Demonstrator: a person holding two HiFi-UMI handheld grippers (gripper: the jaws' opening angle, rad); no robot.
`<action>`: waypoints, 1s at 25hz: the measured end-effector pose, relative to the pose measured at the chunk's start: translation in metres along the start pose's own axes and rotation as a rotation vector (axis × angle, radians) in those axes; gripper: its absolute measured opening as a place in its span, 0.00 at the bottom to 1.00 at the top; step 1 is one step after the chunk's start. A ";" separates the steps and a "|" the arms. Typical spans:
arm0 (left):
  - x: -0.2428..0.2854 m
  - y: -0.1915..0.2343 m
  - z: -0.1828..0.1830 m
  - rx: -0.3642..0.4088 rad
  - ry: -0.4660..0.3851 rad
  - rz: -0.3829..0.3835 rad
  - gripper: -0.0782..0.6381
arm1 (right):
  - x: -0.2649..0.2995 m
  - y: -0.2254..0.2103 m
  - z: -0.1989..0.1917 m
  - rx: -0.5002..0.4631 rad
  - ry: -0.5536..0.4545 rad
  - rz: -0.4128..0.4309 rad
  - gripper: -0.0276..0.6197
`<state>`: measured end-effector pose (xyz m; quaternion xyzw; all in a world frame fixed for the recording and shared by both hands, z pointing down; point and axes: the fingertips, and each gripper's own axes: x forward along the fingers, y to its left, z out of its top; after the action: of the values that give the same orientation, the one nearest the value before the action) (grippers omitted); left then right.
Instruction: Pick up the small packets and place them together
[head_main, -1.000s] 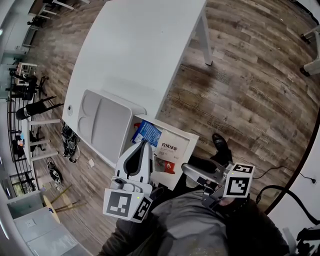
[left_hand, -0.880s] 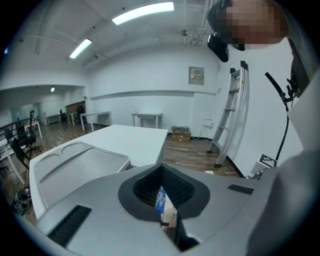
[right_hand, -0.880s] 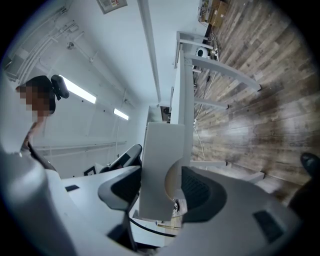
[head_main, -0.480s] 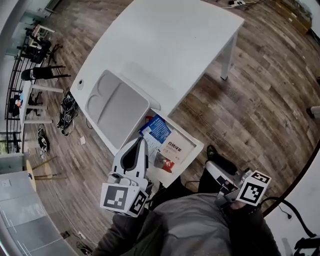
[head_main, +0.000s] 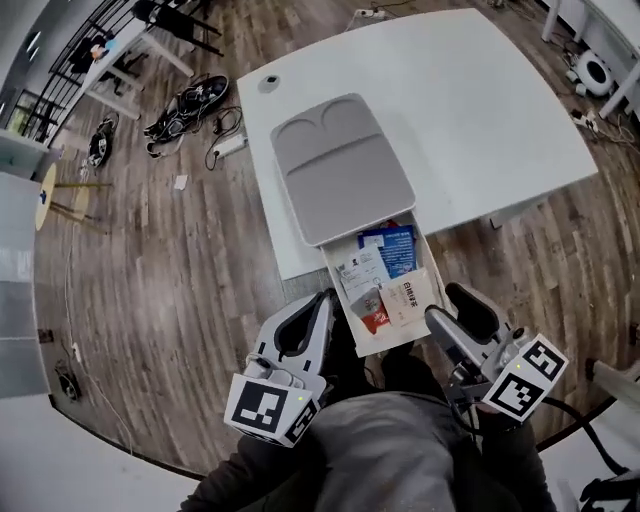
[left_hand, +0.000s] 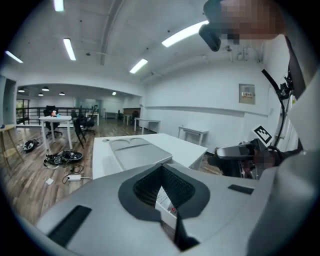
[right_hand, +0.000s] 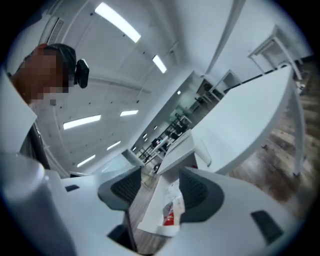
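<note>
Your white counter (head_main: 480, 110) stands on a wood floor (head_main: 150, 260) in a large room with strip lights, and a grey tray (head_main: 340, 170) lies on it. A white box (head_main: 338, 292) sits at its near edge, perhaps overhanging. The small packets (head_main: 380, 290) lie inside the box. Your left hand-held gripper (head_main: 323, 298) is closed and empty beside the box. Your right hand-held gripper (head_main: 433, 316) has just been opening; its jaws stand apart and hold nothing.

Grey tray (head_main: 345, 185), white table (head_main: 480, 110), blue packet (head_main: 397, 250), red packet (head_main: 374, 321).
</note>
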<state>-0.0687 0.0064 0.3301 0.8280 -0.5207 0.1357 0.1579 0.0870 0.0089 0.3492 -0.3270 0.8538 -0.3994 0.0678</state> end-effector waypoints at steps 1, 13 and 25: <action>-0.010 0.006 -0.001 -0.018 -0.012 0.021 0.10 | 0.019 0.009 -0.003 -0.044 0.059 0.029 0.42; -0.067 0.074 -0.026 -0.161 -0.088 0.238 0.10 | 0.140 -0.014 -0.053 -0.314 0.459 -0.082 0.42; -0.038 0.095 -0.026 -0.183 -0.079 0.188 0.10 | 0.158 -0.041 -0.084 -0.447 0.643 -0.215 0.42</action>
<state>-0.1724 0.0088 0.3503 0.7624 -0.6121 0.0691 0.1985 -0.0466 -0.0537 0.4579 -0.2795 0.8581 -0.2906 -0.3178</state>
